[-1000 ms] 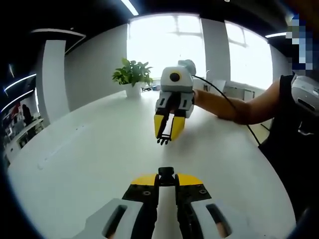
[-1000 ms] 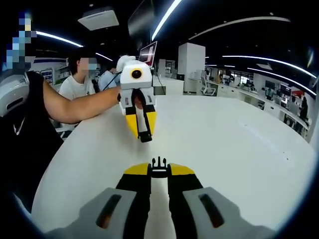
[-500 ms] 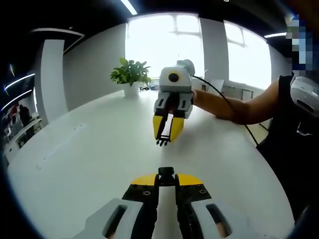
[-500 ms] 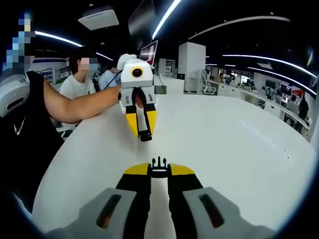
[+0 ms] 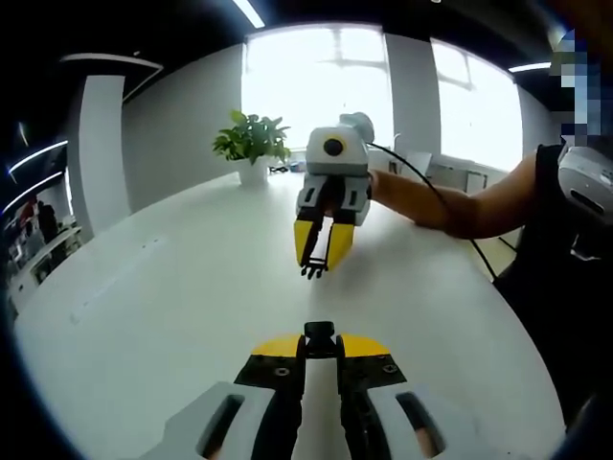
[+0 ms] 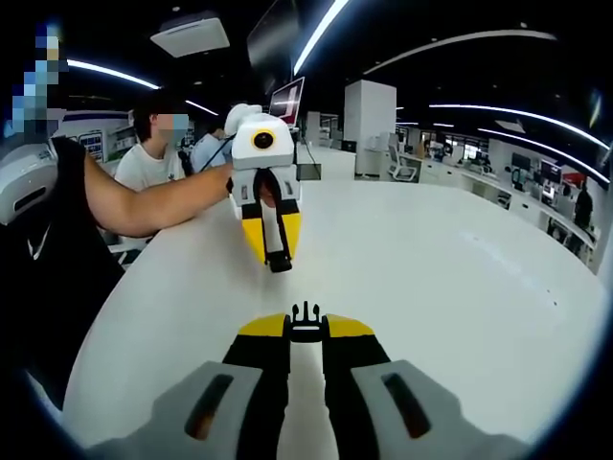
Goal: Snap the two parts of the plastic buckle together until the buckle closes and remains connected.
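Observation:
In the left gripper view my left gripper (image 5: 319, 347) is shut on the black socket half of the buckle (image 5: 319, 335), which pokes out between its yellow tips. Facing it above the white table (image 5: 172, 287) hangs my right gripper (image 5: 316, 257), shut on the pronged half (image 5: 312, 272). A clear gap separates the two halves. The right gripper view shows the same from the other side. There my right gripper (image 6: 306, 335) holds the pronged half (image 6: 306, 318), and the left gripper (image 6: 275, 244) holds the socket half (image 6: 279, 261) opposite it.
A potted plant (image 5: 253, 146) stands at the table's far edge by bright windows. A bare arm (image 5: 450, 203) reaches in from the right. A seated person (image 6: 153, 158) and a monitor (image 6: 285, 102) lie beyond the table's far side.
Hardly anything differs: the right gripper has drifted very slightly left in the left gripper view. Both halves stay gripped and apart.

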The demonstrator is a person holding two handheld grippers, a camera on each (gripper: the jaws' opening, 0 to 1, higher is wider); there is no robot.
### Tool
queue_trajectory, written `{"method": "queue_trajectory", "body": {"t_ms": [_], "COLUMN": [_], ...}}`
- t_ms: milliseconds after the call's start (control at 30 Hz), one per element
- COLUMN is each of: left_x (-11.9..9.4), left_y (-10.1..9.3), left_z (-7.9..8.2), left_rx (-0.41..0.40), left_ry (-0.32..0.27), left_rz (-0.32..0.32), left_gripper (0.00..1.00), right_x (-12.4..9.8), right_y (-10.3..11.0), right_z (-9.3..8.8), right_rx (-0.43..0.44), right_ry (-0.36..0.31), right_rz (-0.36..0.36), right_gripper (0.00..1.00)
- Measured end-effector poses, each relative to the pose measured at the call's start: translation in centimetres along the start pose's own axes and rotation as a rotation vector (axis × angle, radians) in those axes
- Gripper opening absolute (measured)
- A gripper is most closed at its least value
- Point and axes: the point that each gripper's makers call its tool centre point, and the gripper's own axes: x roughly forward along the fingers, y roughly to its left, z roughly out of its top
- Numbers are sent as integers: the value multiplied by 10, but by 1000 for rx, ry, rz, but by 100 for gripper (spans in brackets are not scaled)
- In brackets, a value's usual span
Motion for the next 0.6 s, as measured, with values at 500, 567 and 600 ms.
{"method": "queue_trajectory", "body": {"t_ms": [500, 567, 600], "left_x": [-1, -1, -1], "left_y": [-2, -2, -2], "left_z": [-1, -1, -2], "left_rx": [7, 5, 3], "left_ry": [11, 9, 9], "left_rz": [-1, 0, 0], "left_gripper": [11, 11, 11], "right_x": [0, 0, 0], "right_y": [3, 3, 3], "right_z": [-1, -1, -1], "right_rx": [8, 8, 7], "right_ry": [-4, -4, -4], "right_rz": [-3, -3, -2], "right_gripper": [11, 11, 11]}}
